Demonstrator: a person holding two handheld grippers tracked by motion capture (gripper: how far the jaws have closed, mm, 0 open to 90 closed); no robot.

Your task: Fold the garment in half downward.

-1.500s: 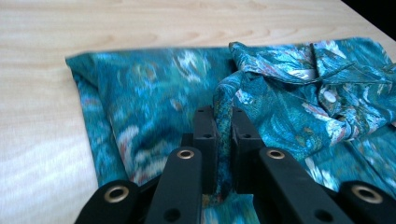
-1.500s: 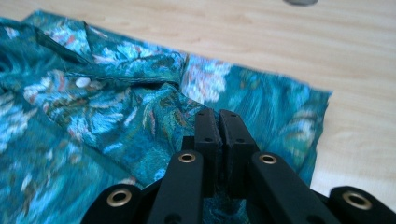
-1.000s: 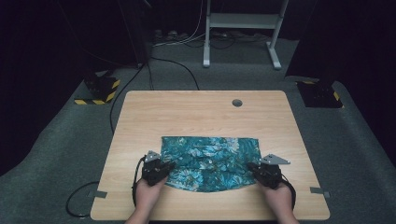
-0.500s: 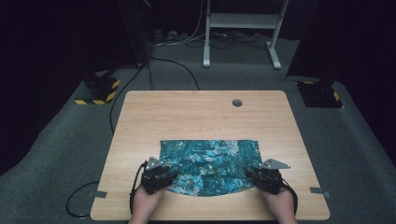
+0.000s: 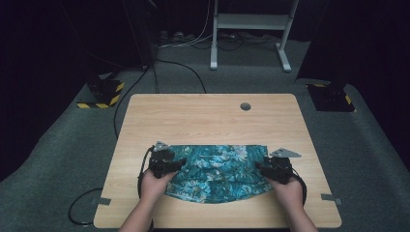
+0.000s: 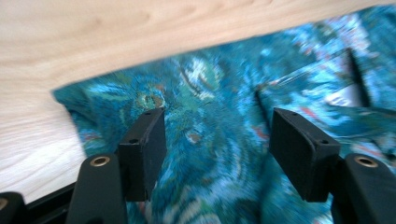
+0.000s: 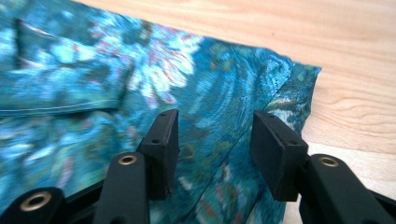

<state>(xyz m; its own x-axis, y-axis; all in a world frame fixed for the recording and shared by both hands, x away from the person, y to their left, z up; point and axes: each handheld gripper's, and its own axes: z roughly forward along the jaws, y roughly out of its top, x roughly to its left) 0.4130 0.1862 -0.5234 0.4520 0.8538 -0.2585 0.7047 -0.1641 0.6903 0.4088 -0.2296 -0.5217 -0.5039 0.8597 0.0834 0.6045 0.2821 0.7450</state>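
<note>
While both hands work the near half of a pale wooden table (image 5: 203,116), a teal floral cloth (image 5: 217,169) lies flat across it, long axis running 9 o'clock to 3 o'clock, its far edge straight and its near edge bowed toward the person. At the cloth's 9 o'clock end sits the left gripper (image 5: 163,162); at its 3 o'clock end, the right gripper (image 5: 275,169). Each is closest to its own short edge, so neither hand has the advantage. In the left gripper view the left gripper (image 6: 217,140) has its jaws spread wide over the fabric, cloth between and beneath them, though motion blur makes it unclear whether the pads touch it; the cloth's corner ends toward 9 o'clock of the jaws, with bare wood beyond. In the right gripper view the right gripper (image 7: 215,147) is likewise parted, the cloth (image 7: 140,93) lying under the gap and a folded hem running toward the corner at 2 o'clock. Nothing is pinched by either tool. Judged from this, any lift or fold would turn on each gripper closing on the edge directly below it, the bulk of the cloth lying inward toward the table's middle. A round cable hole (image 5: 245,106) sits at the table's 12 o'clock side, well apart from the cloth
</note>
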